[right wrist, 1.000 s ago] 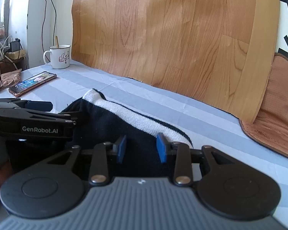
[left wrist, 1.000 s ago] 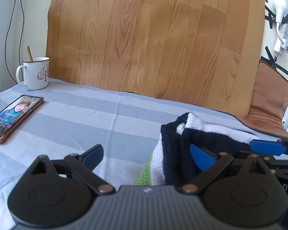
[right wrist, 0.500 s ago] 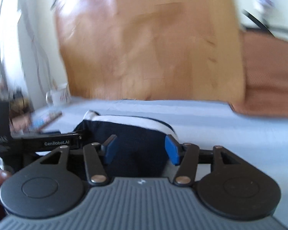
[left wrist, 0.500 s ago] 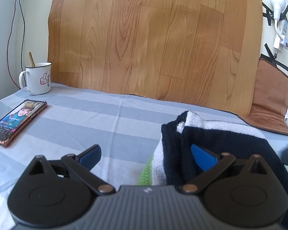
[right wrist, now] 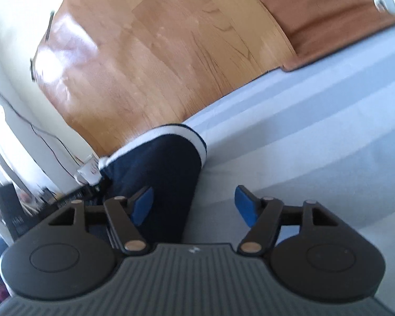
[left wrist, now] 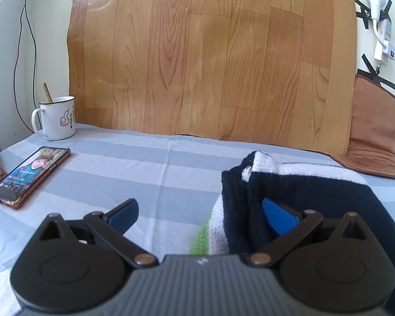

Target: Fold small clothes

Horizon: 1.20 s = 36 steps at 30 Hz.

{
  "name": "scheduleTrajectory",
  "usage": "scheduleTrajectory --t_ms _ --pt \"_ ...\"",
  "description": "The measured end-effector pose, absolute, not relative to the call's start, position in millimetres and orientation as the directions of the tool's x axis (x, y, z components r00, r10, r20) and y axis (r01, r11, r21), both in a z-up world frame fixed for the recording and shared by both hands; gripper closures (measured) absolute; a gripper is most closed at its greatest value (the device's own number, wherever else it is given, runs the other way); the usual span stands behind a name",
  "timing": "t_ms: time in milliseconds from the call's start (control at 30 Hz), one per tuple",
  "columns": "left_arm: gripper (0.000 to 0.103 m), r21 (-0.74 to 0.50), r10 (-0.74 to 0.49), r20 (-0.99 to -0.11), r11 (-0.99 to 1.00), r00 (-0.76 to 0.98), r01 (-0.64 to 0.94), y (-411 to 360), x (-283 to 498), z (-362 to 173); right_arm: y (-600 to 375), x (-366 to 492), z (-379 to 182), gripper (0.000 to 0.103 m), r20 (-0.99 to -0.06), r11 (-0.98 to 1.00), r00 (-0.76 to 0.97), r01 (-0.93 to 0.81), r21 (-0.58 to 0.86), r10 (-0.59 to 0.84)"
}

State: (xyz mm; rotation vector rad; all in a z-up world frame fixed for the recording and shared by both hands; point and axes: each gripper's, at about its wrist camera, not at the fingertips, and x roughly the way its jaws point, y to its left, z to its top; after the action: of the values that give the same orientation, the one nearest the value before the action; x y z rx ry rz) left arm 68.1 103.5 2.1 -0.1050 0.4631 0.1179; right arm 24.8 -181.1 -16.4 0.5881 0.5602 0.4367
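A small knit garment (left wrist: 297, 187), navy with white bands and a green edge, lies folded on the striped grey sheet (left wrist: 144, 173). My left gripper (left wrist: 200, 212) is open wide; its right finger (left wrist: 279, 217) rests on the garment's left end and its left finger is over bare sheet. In the tilted, blurred right wrist view the garment (right wrist: 168, 166) lies at centre left. My right gripper (right wrist: 194, 206) is open, its left finger (right wrist: 142, 205) over the navy cloth and its right finger over the sheet.
A white enamel mug (left wrist: 56, 118) with a stick stands at the back left, and a phone (left wrist: 31, 173) lies in front of it. A wood-pattern panel (left wrist: 210, 60) leans on the wall behind. A brown mat (left wrist: 374, 137) is at the back right.
My right gripper has opened from nearly shut on the garment, swung away and tilted strongly. My left gripper stays open and has risen slightly. The garment has not moved.
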Motion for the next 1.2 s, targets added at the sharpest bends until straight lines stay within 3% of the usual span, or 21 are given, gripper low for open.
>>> scheduleTrajectory --t_ms 133,467,733,1200 --pt "0.000 -0.079 0.090 -0.454 0.987 0.886 -0.140 103.5 68.3 1.6 -192.0 24.1 -21.1 0.033 -0.347 0.706 0.765 -0.192 0.682 0.543" --pt "0.000 -0.069 0.104 -0.470 0.986 0.877 -0.154 104.0 67.4 0.9 -198.1 26.7 -24.0 0.032 -0.333 0.692 0.762 -0.203 0.693 0.556" --pt "0.000 0.007 0.164 -0.441 0.984 0.883 -0.179 93.8 60.7 1.8 -196.9 25.7 -24.2 0.032 -0.332 0.693 0.763 -0.201 0.692 0.554" --pt "0.000 0.038 0.185 -0.414 0.982 0.891 -0.186 92.4 56.0 1.8 -196.0 27.2 -22.1 0.032 -0.344 0.708 0.761 -0.205 0.676 0.550"
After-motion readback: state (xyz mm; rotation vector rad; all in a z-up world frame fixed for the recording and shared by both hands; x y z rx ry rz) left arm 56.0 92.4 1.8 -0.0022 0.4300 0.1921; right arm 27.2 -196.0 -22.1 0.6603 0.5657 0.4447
